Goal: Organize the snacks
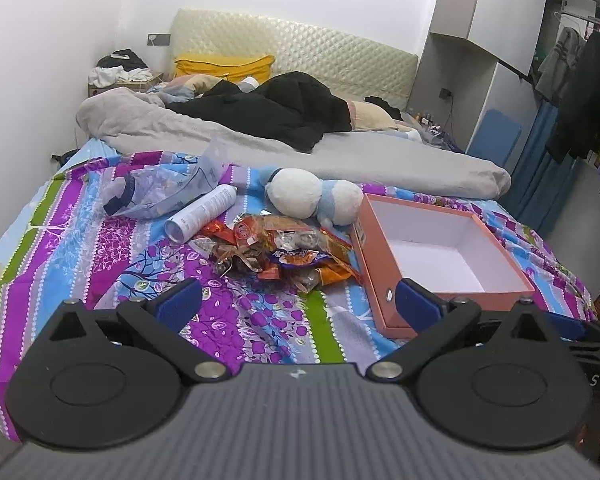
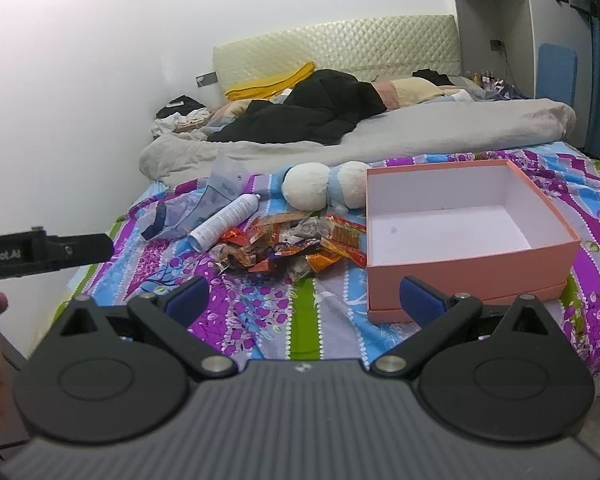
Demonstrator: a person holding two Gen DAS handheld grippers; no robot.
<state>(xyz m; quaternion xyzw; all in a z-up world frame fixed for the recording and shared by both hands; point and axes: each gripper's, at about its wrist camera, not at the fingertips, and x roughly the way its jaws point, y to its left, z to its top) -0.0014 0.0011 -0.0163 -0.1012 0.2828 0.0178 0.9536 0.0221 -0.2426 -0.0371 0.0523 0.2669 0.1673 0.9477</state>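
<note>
A heap of orange and purple snack packets (image 1: 284,254) (image 2: 296,248) lies on the patterned bedspread. To its right stands an open pink box (image 1: 440,256) (image 2: 468,232) with a white, empty inside. My left gripper (image 1: 298,304) is open, hovering short of the heap, its right finger over the box's near corner. My right gripper (image 2: 304,298) is open too, nearer than the snacks, its right finger in front of the box's front wall. Neither holds anything. The left tool's body (image 2: 44,254) shows at the left edge of the right wrist view, with a hand under it.
A white spray can (image 1: 202,216) (image 2: 226,222) and a clear plastic bag (image 1: 156,188) (image 2: 192,208) lie left of the snacks. A white-and-blue plush toy (image 1: 312,196) (image 2: 324,186) sits behind them. A grey duvet (image 1: 340,152) and black clothes (image 1: 276,110) fill the far bed. A wardrobe (image 1: 496,20) stands on the right.
</note>
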